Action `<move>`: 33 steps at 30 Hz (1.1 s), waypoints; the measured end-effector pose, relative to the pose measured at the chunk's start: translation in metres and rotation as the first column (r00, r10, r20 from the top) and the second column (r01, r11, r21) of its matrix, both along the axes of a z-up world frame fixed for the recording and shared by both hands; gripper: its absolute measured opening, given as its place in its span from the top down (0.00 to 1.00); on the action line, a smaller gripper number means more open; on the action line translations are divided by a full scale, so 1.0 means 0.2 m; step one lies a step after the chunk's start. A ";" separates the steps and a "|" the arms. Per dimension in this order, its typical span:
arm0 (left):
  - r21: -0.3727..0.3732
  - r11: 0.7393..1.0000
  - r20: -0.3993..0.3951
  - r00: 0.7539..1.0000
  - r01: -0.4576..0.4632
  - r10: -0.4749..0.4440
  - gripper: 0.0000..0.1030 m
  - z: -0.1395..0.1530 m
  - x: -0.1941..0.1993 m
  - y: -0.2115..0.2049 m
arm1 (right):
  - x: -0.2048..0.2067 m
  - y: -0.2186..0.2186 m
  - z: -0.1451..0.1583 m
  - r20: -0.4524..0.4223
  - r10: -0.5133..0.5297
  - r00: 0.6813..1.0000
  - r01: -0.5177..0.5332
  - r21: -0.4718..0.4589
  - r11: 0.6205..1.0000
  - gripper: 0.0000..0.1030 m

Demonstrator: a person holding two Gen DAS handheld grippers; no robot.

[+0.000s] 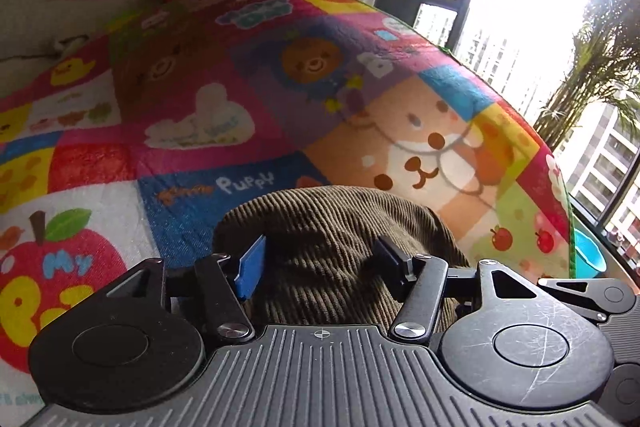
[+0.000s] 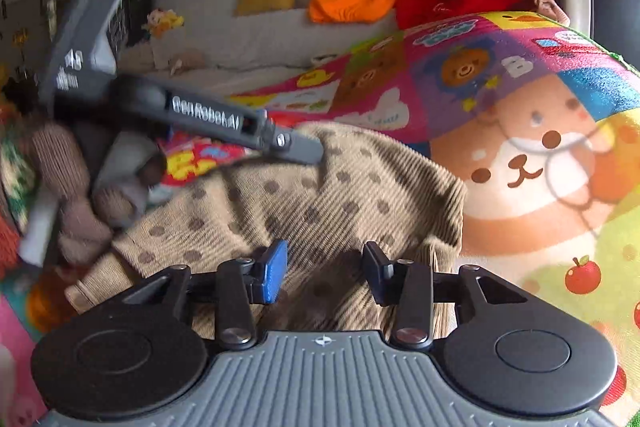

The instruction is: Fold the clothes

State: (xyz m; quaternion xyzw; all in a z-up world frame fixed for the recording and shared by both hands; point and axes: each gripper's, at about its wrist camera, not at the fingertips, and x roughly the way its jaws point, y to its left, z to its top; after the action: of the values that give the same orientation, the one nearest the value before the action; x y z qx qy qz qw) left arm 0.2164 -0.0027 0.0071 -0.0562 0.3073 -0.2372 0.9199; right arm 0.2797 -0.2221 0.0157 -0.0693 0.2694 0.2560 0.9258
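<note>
Hovering over a tan corduroy garment (image 2: 320, 187) with brown polka dots, both grippers are working the same bunched-up piece, which is lying on a loud cartoon play mat (image 1: 360, 75) spread across the floor. The right gripper (image 2: 325, 275) is standing with its jaws apart over a rumpled fold, cloth sitting under the gap but nothing pinched that I can see. The left gripper (image 1: 322, 263) is also spread open with the ribbed fabric humped up between the blue pad and the black one, not squeezed.

What's worrying me: the cloth is all heaped, so a bite from either side is probably going to catch two or three layers instead of one edge, and the fold is going to come out lopsided. The left tool is reaching across the far end of the garment in the right-wrist view, so the two could be knocking into each other if both are closing in at once. Corduroy is also grippy against that fuzzy mat, so dragging might be pulling the mat along.

Readable stuff: the mat is saying "Puppy" (image 1: 246, 183) on a blue square and "My" (image 1: 68, 263) on a big red apple (image 1: 60, 291). The side of the left tool is carrying white lettering (image 2: 205, 119), too smeared for me to read properly.
</note>
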 end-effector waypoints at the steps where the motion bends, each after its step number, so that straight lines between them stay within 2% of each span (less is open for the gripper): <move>1: 0.004 1.000 0.002 1.000 -0.007 0.007 0.37 0.02 -0.03 0.01 | -0.02 0.00 -0.01 0.011 -0.009 1.000 0.009 -0.026 1.000 0.55; 2: -0.001 1.000 0.009 1.000 -0.010 0.010 0.37 0.03 -0.08 0.04 | -0.04 0.00 -0.01 0.023 -0.015 1.000 0.016 -0.045 0.999 0.55; 4: -0.013 1.000 0.046 0.999 -0.028 0.029 0.25 0.06 -0.22 0.12 | -0.12 -0.03 0.06 0.072 -0.006 0.997 0.009 -0.054 0.999 0.54; 6: -0.002 0.998 0.079 0.995 -0.066 0.066 0.20 0.07 -0.36 0.19 | -0.21 -0.06 0.13 0.133 0.011 0.991 -0.003 -0.065 0.998 0.52; 10: -0.004 0.989 0.067 0.987 -0.148 0.148 0.16 0.04 -0.58 0.30 | -0.39 -0.02 0.18 0.217 0.135 0.967 -0.111 -0.118 0.987 0.50; 15: 0.007 0.978 0.052 0.977 -0.206 0.206 0.09 0.00 -0.70 0.36 | -0.52 0.21 0.08 0.263 0.294 0.919 -0.226 -0.261 0.939 0.50; 19: -0.005 0.984 0.053 0.983 -0.176 0.176 0.09 0.02 -0.73 0.36 | -0.50 0.36 -0.04 0.265 0.348 0.899 -0.246 -0.351 0.904 0.50; 21: 0.010 0.990 0.069 0.987 -0.143 0.142 0.09 0.02 -0.75 0.32 | -0.49 0.40 -0.07 0.310 0.339 0.888 -0.205 -0.392 0.897 0.66; 22: 0.018 0.992 0.075 0.989 -0.128 0.126 0.08 0.02 -0.76 0.30 | -0.47 0.38 -0.04 0.318 0.311 0.896 -0.191 -0.356 0.915 0.86; 23: 0.024 0.993 0.079 0.991 -0.113 0.110 0.08 0.01 -0.76 0.27 | -0.45 0.36 0.00 0.324 0.283 0.903 -0.178 -0.317 0.932 0.94; 26: 0.045 0.997 0.090 0.994 -0.067 0.063 0.08 -0.01 -0.76 0.19 | -0.44 0.25 0.18 0.371 0.200 0.907 -0.141 -0.180 0.974 0.98; 29: 0.096 0.994 0.145 0.989 -0.050 0.036 0.08 -0.02 -0.74 0.08 | -0.47 0.19 0.28 0.364 0.205 0.909 -0.166 -0.135 0.977 0.98; 33: 0.235 0.972 0.246 0.968 -0.013 -0.046 0.09 -0.04 -0.76 -0.07 | -0.53 0.17 0.24 0.314 0.261 0.913 -0.226 -0.145 0.963 0.99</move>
State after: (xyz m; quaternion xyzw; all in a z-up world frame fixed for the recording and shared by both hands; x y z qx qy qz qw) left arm 0.0637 -0.0165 -0.0009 0.0860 0.2153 -0.2119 0.9494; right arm 0.1738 -0.1873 0.0628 -0.1931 0.1127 0.3394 0.9137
